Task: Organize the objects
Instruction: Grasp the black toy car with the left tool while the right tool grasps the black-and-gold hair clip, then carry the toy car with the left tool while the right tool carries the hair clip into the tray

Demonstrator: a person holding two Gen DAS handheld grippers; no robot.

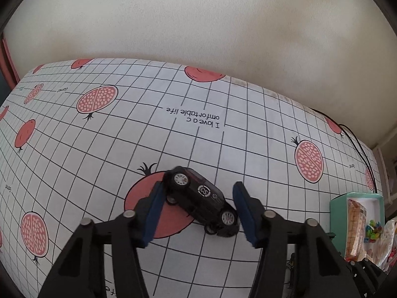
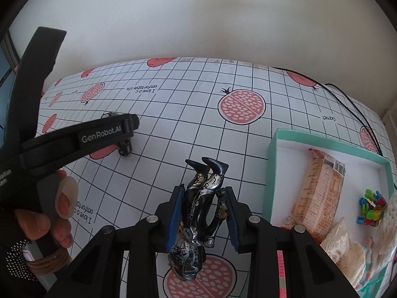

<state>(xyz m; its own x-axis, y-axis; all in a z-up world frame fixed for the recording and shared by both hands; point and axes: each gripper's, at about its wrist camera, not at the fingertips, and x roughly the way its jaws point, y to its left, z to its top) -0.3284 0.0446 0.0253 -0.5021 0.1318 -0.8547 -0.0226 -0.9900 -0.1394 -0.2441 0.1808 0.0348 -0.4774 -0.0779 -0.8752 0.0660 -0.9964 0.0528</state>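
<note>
In the left wrist view a black toy car (image 1: 202, 198) is turned on its side, wheels toward the camera, over the pomegranate-print tablecloth (image 1: 99, 154). My left gripper (image 1: 198, 211) is shut on it, a blue pad against each end. I cannot tell whether the car touches the cloth. In the right wrist view my right gripper (image 2: 204, 216) is shut on a black, silver and gold action figure (image 2: 201, 211), its booted legs pointing away from me. The left gripper (image 2: 124, 134) and the hand holding it show at the left, with the car (image 2: 124, 147) mostly hidden behind it.
A teal open box (image 2: 271, 171) stands at the right, holding a long orange snack packet (image 2: 320, 196), colourful small clips (image 2: 371, 208) and pale wrapped items (image 2: 347, 245). A black cable (image 2: 352, 101) runs along the table's far right edge. A plain wall rises behind the table.
</note>
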